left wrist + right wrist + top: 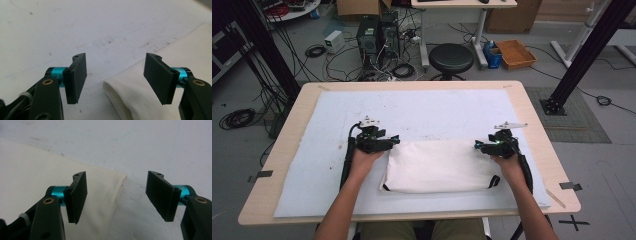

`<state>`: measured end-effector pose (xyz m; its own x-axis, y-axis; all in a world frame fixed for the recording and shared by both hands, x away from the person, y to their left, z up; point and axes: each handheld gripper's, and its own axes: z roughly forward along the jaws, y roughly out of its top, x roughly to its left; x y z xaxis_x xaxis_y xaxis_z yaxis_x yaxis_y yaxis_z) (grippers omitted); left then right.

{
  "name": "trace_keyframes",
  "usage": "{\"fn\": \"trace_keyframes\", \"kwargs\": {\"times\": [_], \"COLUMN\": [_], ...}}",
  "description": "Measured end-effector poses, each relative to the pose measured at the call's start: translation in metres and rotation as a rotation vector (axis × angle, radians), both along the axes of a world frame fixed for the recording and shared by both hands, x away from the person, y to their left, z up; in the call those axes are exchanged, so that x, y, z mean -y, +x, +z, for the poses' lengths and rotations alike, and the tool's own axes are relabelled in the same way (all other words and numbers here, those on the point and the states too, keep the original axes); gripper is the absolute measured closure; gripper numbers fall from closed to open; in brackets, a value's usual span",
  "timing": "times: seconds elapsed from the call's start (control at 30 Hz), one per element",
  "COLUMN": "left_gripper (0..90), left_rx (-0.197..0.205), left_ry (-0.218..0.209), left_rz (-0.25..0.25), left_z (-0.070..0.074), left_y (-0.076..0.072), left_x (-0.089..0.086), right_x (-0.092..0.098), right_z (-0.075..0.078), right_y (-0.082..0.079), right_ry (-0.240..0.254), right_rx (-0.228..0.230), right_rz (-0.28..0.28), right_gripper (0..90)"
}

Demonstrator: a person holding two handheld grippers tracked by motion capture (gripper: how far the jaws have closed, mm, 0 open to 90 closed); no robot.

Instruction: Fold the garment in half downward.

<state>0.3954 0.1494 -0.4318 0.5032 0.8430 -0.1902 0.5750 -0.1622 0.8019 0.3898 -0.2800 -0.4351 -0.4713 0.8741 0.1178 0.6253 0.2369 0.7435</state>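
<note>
Cloth, a folded cream bag (439,166) with a dark strap loop at its near right corner, is laid flat on the white mat (312,165) that covers the wooden table (272,165), towards the near edge and between the two hands. The left gripper (396,140) is held at the bag's far left corner, and in the left gripper view (115,75) its jaws are seen standing apart, with the rounded fold of the cloth (140,95) lying below the gap and untouched by the pads. The right gripper (477,145) is held at the far right corner; in the right gripper view (116,196) its jaws are likewise spread, the bag's corner (110,185) reaching between them without being pinched. Nothing is clamped by either gripper.
</note>
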Motion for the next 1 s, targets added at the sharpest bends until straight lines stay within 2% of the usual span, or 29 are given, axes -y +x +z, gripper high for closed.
{"fn": "trace_keyframes", "kwargs": {"times": [0.03, 0.1, 0.13, 0.17, 0.2, 0.27, 0.3, 0.37, 0.43, 0.5, 0.53, 0.57, 0.6, 0.67, 0.7, 0.77, 0.8, 0.83, 0.9, 1.0], "left_gripper": [35.3, 40.9, 48.3, 61.2, 72.9, 84.9, 85.6, 85.8, 85.7, 82.1, 71.6, 64.5, 60.6, 44.8, 40.2, 28.4, 22.1, 19.4, 19.4, 19.4], "left_rx": [-0.012, -0.036, -0.045, -0.047, -0.043, -0.032, -0.021, 0.011, 0.037, 0.056, 0.061, 0.068, 0.081, 0.105, 0.112, 0.149, 0.167, 0.182, 0.21, 0.238], "left_ry": [0.029, 0.049, 0.065, 0.099, 0.134, 0.125, 0.112, 0.075, 0.067, 0.053, 0.036, 0.009, -0.014, -0.06, -0.082, -0.088, -0.105, -0.12, -0.167, -0.178], "left_rz": [-0.002, 0.007, -0.008, -0.02, -0.03, -0.032, -0.024, -0.012, -0.02, -0.033, -0.015, -0.013, -0.011, -0.005, -0.014, -0.014, -0.012, -0.015, -0.042, -0.079], "left_z": [-0.003, -0.009, -0.011, -0.012, -0.014, -0.014, -0.013, -0.01, -0.008, -0.007, -0.007, -0.005, -0.004, 0.0, 0.001, 0.004, 0.005, 0.006, 0.005, 0.005], "left_y": [0.003, 0.006, 0.006, 0.004, 0.003, 0.002, 0.002, 0.002, 0.001, 0.0, -0.001, -0.002, -0.004, -0.01, -0.013, -0.022, -0.027, -0.031, -0.04, -0.05], "left_x": [0.003, 0.008, 0.009, 0.012, 0.014, 0.014, 0.014, 0.011, 0.01, 0.008, 0.007, 0.003, -0.001, -0.01, -0.015, -0.025, -0.03, -0.035, -0.045, -0.056], "right_x": [-0.005, -0.01, -0.011, -0.009, -0.007, -0.001, 0.003, 0.011, 0.013, 0.012, 0.012, 0.014, 0.017, 0.025, 0.03, 0.041, 0.045, 0.049, 0.058, 0.066], "right_z": [-0.003, -0.009, -0.009, -0.009, -0.008, -0.008, -0.008, -0.006, -0.005, -0.005, -0.005, -0.004, -0.002, 0.004, 0.006, 0.012, 0.013, 0.014, 0.016, 0.016], "right_y": [0.005, 0.008, 0.006, 0.004, 0.002, -0.004, -0.006, -0.009, -0.01, -0.01, -0.012, -0.012, -0.013, -0.017, -0.02, -0.025, -0.027, -0.029, -0.037, -0.046], "right_ry": [-0.029, -0.08, -0.099, -0.084, -0.08, -0.094, -0.096, -0.067, -0.057, -0.066, -0.068, -0.057, -0.043, -0.011, 0.0, 0.024, 0.031, 0.04, 0.044, 0.042], "right_rx": [-0.017, -0.046, -0.024, -0.025, -0.024, 0.002, 0.016, 0.042, 0.056, 0.067, 0.088, 0.102, 0.122, 0.162, 0.179, 0.2, 0.207, 0.213, 0.218, 0.24], "right_rz": [0.004, 0.048, 0.059, 0.088, 0.1, 0.106, 0.096, 0.075, 0.07, 0.073, 0.073, 0.069, 0.058, 0.041, 0.026, 0.008, 0.011, 0.014, 0.032, 0.051], "right_gripper": [38.2, 51.9, 62.9, 77.8, 83.6, 86.7, 87.0, 87.0, 86.4, 80.5, 66.2, 55.5, 48.0, 33.7, 28.6, 22.6, 21.1, 21.1, 21.1, 20.7]}}
